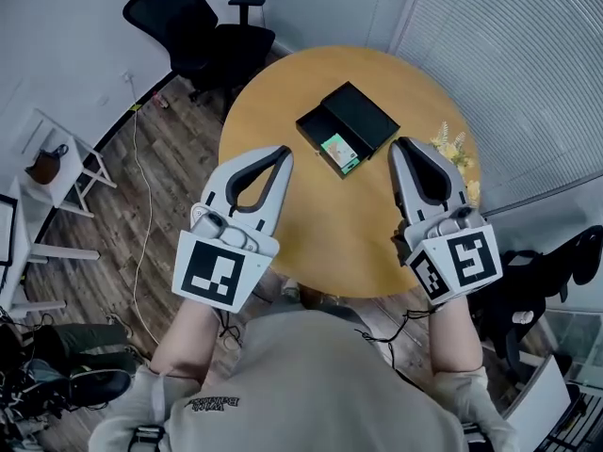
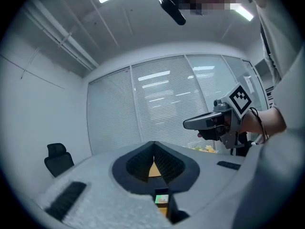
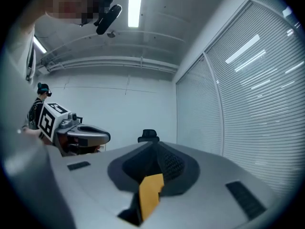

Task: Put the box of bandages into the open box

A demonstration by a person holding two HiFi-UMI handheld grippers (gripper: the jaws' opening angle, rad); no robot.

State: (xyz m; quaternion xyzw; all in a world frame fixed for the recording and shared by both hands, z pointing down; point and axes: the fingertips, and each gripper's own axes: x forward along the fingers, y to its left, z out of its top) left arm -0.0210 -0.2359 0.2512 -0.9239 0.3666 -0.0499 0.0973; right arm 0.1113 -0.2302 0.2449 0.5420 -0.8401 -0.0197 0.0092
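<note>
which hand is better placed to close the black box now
Right, probably. The bandage box already lies in the open box, whose lid spreads toward the right gripper; its shut, empty tips show nearest that lid. The left gripper, also shut, is on the tray side.

Office, likely: swivel chair point(image 1: 193, 28), blinds point(image 1: 513, 73)
</note>
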